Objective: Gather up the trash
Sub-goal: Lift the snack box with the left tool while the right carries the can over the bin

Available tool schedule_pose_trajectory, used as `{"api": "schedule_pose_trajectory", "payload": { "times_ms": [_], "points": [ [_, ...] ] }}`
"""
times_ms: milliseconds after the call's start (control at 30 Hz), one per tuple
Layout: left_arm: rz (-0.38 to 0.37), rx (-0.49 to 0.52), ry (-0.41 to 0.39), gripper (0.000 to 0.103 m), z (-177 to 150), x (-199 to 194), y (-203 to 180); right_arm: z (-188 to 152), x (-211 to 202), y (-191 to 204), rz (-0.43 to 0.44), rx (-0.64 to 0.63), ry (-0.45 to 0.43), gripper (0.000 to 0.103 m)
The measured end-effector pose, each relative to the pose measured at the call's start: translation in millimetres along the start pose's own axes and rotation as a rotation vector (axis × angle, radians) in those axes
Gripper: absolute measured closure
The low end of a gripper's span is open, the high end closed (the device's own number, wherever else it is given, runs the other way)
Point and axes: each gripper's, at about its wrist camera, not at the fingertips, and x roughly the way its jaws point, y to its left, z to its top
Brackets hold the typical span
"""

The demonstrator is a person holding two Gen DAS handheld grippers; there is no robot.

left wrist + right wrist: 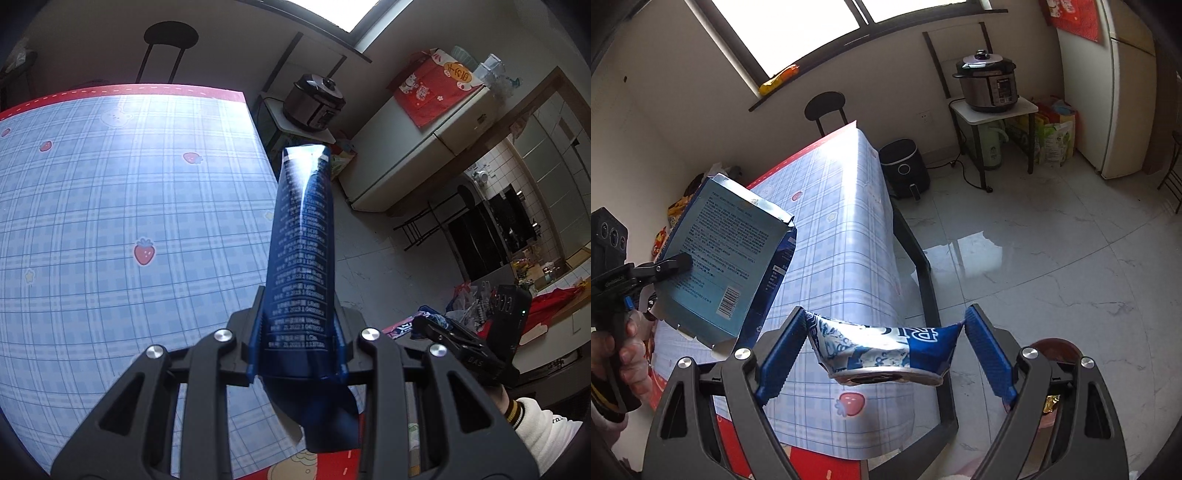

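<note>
Cardboard box (724, 254) pinched flat in left gripper (299, 343), long axis straight ahead over table (110, 206); crushed can (886, 350) crosswise between right gripper (886, 354) fingers, both aloft.

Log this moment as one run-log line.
left gripper: shut on blue carton | right gripper: shut on crushed can | both lifted above table
</note>
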Motion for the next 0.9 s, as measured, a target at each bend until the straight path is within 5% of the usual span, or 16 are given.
{"api": "schedule_pose_trajectory", "payload": {
  "times_ms": [500, 900],
  "points": [
    [-0.099, 0.173, 0.089, 0.070, -10.9, 75.7, -112.4, -30.9, -69.9, -108.1, -0.179, 0.113, -0.042, 0.019],
    [-0.159, 0.268, 0.172, 0.070, -32.0, 142.5, -196.7, -56.5, -88.1, -185.0, -0.295, 0.189, -0.002, 0.019]
  ]
}}
